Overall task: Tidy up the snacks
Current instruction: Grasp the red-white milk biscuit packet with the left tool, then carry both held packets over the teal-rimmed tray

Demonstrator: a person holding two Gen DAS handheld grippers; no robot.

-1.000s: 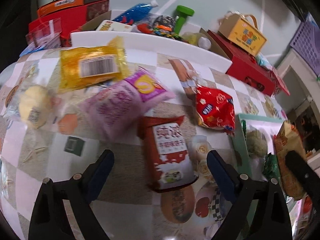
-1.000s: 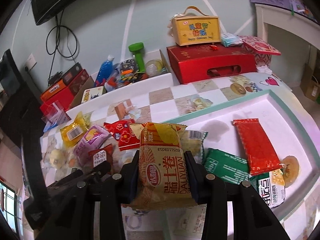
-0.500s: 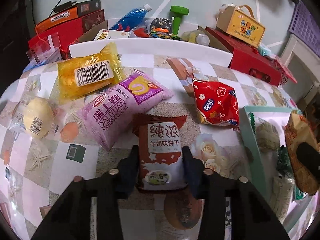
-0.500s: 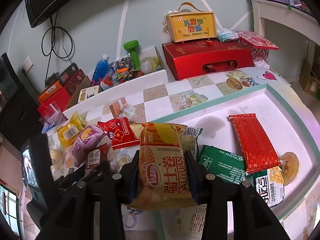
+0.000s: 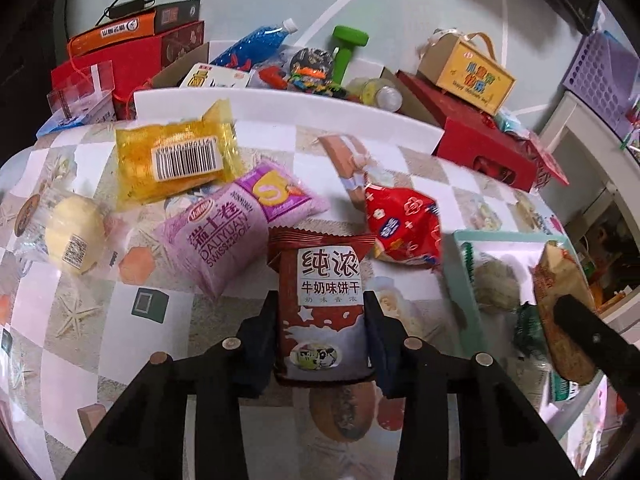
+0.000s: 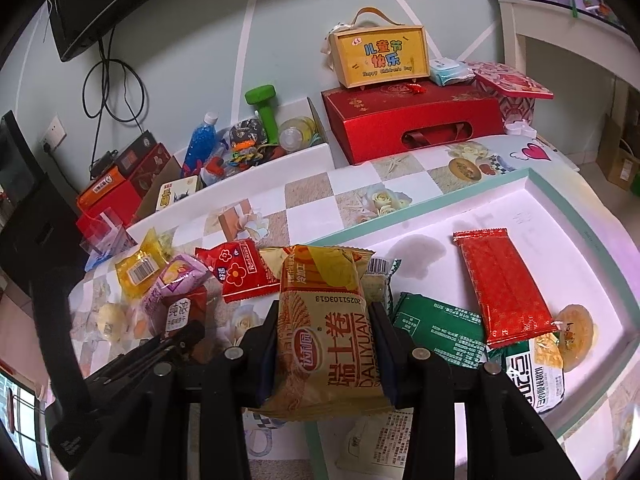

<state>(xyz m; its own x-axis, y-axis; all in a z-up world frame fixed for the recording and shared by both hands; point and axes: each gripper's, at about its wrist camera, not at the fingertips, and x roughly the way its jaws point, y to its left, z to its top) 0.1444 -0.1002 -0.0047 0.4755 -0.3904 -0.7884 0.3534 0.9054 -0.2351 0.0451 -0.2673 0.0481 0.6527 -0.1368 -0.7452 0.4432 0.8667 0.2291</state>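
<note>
My left gripper (image 5: 322,328) is shut on a dark red milk biscuit packet (image 5: 324,304), which stands between its pads above the patterned tablecloth. Beside it lie a purple Swiss roll pack (image 5: 228,228), a yellow pack (image 5: 176,160), a round yellow cake (image 5: 74,232) and a red flowered pack (image 5: 404,228). My right gripper (image 6: 326,340) is shut on a golden Daliyuan roll pack (image 6: 326,320), held over the left end of the pink tray (image 6: 560,216). In that tray lie a long red packet (image 6: 500,284), a green packet (image 6: 436,324) and other wrapped snacks.
A red gift box (image 6: 412,120) with a yellow carry box (image 6: 380,56) on it stands behind the table. An open box of toys, a blue bottle (image 6: 200,140) and a green dumbbell (image 6: 264,108) sit along the wall. Orange and red boxes (image 5: 120,44) stack at far left.
My left gripper closed on the dark red biscuit packet, which now stands straighter between the pads. The right gripper kept its hold on the golden pack and stayed put.
</note>
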